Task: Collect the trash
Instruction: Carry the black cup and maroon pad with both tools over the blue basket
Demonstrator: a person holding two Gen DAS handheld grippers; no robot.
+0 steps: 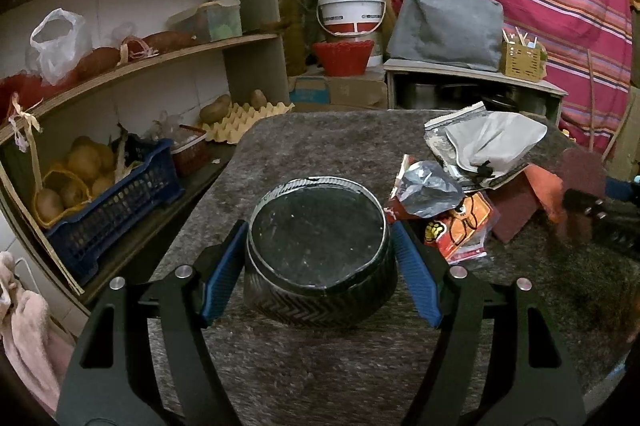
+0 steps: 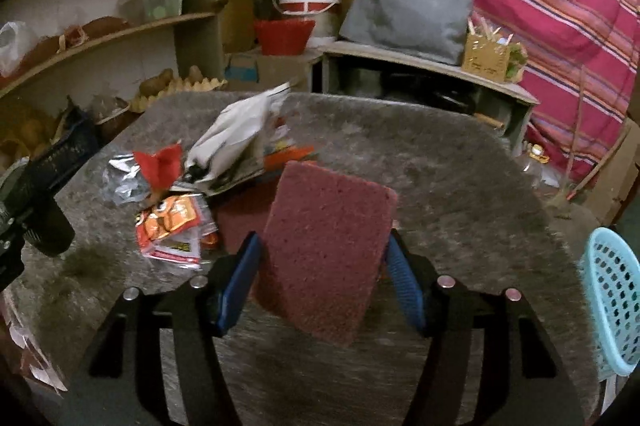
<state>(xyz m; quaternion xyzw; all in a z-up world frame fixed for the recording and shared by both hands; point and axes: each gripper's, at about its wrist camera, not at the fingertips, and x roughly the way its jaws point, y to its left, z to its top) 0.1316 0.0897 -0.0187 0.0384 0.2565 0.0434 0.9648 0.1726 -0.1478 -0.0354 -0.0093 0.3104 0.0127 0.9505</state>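
The far half of the tabletop (image 2: 460,162) lies bare behind the maroon sponge (image 2: 326,246) that fills the right claw (image 2: 320,266). Left of it a heap of wrappers (image 2: 176,222) and a crumpled grey bag (image 2: 236,134) block the way (the left claw's body juts in beyond). A light blue basket (image 2: 612,302) stands at the right edge.

Maroon sponge (image 2: 328,262); black chevron-ribbed tin (image 1: 320,258)

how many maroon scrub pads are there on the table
2: one maroon pad lifted between the right gripper jaws, another pad flat on the table behind it. More may hide under the wrapper pile.
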